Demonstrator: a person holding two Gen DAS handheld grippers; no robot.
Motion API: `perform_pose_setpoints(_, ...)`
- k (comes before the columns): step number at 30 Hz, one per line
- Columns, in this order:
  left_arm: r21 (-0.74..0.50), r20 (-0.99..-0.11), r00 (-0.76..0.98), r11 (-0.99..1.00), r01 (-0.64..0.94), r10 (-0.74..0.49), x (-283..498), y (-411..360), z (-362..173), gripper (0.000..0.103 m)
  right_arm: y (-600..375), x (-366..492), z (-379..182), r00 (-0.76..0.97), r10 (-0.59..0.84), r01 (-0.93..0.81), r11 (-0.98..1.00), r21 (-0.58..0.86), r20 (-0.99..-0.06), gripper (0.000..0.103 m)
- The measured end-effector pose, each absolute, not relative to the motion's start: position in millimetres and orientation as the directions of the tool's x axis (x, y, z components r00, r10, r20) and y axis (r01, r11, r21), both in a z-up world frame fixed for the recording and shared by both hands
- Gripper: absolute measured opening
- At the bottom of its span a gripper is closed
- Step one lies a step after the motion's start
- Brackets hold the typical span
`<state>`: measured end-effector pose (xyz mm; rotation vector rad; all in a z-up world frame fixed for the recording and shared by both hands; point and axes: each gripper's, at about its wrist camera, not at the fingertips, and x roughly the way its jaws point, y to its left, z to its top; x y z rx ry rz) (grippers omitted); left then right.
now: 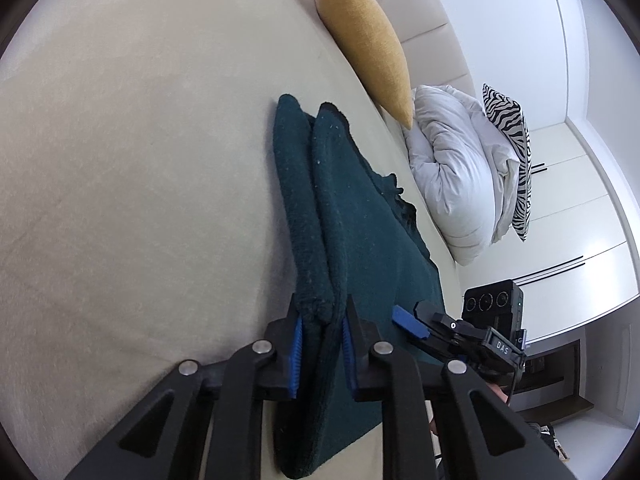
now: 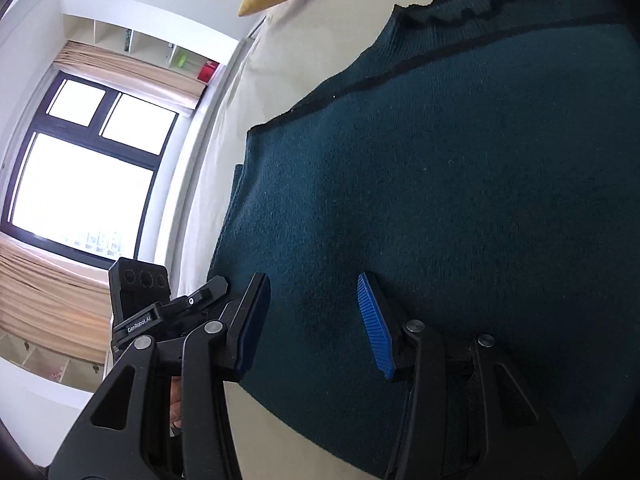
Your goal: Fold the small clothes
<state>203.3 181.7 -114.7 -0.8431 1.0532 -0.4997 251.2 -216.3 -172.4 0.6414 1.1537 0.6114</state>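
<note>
The dark teal knit sweater (image 1: 360, 208) lies on the beige bed (image 1: 140, 140), running from the lower centre of the left wrist view up toward the middle, its sleeves folded lengthwise on top. At the lower centre of that frame the left hand-held gripper (image 1: 320, 344) is clamped on a thick bunch of the sweater's near end, with the knit pinched between its blue pads (image 1: 297, 354). The right hand-held gripper (image 2: 316, 320) hangs over the sweater body in the lower middle of the right wrist view; its jaws stand apart and nothing is between them, though the fabric lies just beneath.

The step in hand looks like taking the hem end in both grippers to fold it up toward the collar (image 2: 460, 4), which sits at the top of the right wrist frame. To do it well, the right one should bite the edge level with the left, catching all layers so the sleeves do not slip out. Both should then lift together and travel evenly, keeping the edge taut and straight. The mustard cushion (image 1: 366, 44), white duvet (image 1: 456, 168) and zebra-print pillow (image 1: 510, 152) sit clear at the upper right, apart from the sweater
</note>
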Motion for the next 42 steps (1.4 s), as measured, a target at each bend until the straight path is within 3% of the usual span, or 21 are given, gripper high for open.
perform_pose_setpoints(5,-0.795,-0.555,0.433,0.605,-0.026,-0.71,203.6,179.8,-111.3,0.017,-217.0,247.2,-174.4,0.304,0.732,-0.131,0.667,0.734,-0.61,0.044)
perform_pose_setpoints(14,-0.746,-0.579,0.43,0.663,0.064,-0.693,207.3,137.1,-59.6,0.016,-295.1,240.8,-166.1,0.391,0.788,-0.022,0.525,0.851,-0.476,0.049)
perform_pose_setpoints(21,-0.654,-0.616,0.362,0.711,0.259,-0.699,218.3,-2.8,-20.0,0.016,-397.1,224.1,-170.8,0.482,0.777,0.082,0.42,0.904,-0.405,0.053)
perform_pose_setpoints(27,-0.649,-0.667,0.233,0.705,0.286,-0.708,226.1,-117.4,-61.5,0.022,-465.3,214.7,-186.1,0.526,0.772,0.134,0.338,0.932,-0.356,0.052)
perform_pose_setpoints(30,-0.695,-0.63,0.205,0.661,0.283,-0.749,213.5,-130.3,-67.8,0.028,-475.4,212.0,-190.5,0.518,0.786,0.124,0.32,0.939,-0.336,0.052)
perform_pose_setpoints(32,-0.691,-0.612,0.216,0.647,0.322,-0.761,201.5,-130.1,-54.8,0.04,-475.8,213.4,-191.5,0.511,0.788,0.122,0.329,0.937,-0.343,0.052)
perform_pose_setpoints(37,-0.726,-0.505,0.275,0.575,0.379,-0.818,180.4,-94.5,-18.0,0.042,-451.5,223.3,-189.8,0.488,0.766,0.145,0.402,0.904,-0.418,0.052)
perform_pose_setpoints(42,-0.718,-0.537,0.32,0.622,0.313,-0.78,170.3,-48.1,-37.9,0.042,-433.1,233.1,-183.4,0.44,0.744,0.176,0.477,0.861,-0.502,0.052)
